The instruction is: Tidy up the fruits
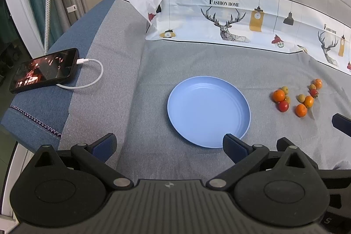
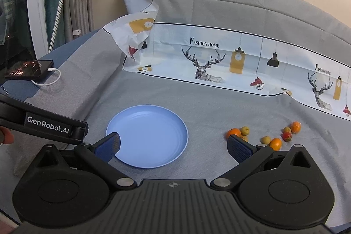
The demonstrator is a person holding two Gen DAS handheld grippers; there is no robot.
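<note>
Fruits (image 1: 296, 98) lie right of empty blue plate (image 1: 208, 111)

Occlusions, right wrist view
Right gripper's finger (image 2: 240, 149) covers part of one orange (image 2: 233, 132); blue plate (image 2: 166, 124) near rim partly hidden; phone (image 2: 28, 69) screen unreadable.

Left wrist camera sits low behind its own tongs (image 1: 170, 146), looking forward and down across the grey-covered surface, the blue plate (image 1: 208, 111) close in front and the fruit cluster (image 1: 296, 98) off right. Right wrist camera rides behind its tongs (image 2: 173, 145), set a little farther right, plate (image 2: 147, 135) ahead-left. Both views share the plate, fruits, the deer-print cloth (image 1: 230, 21) and the phone (image 1: 45, 69) at far left.
</note>
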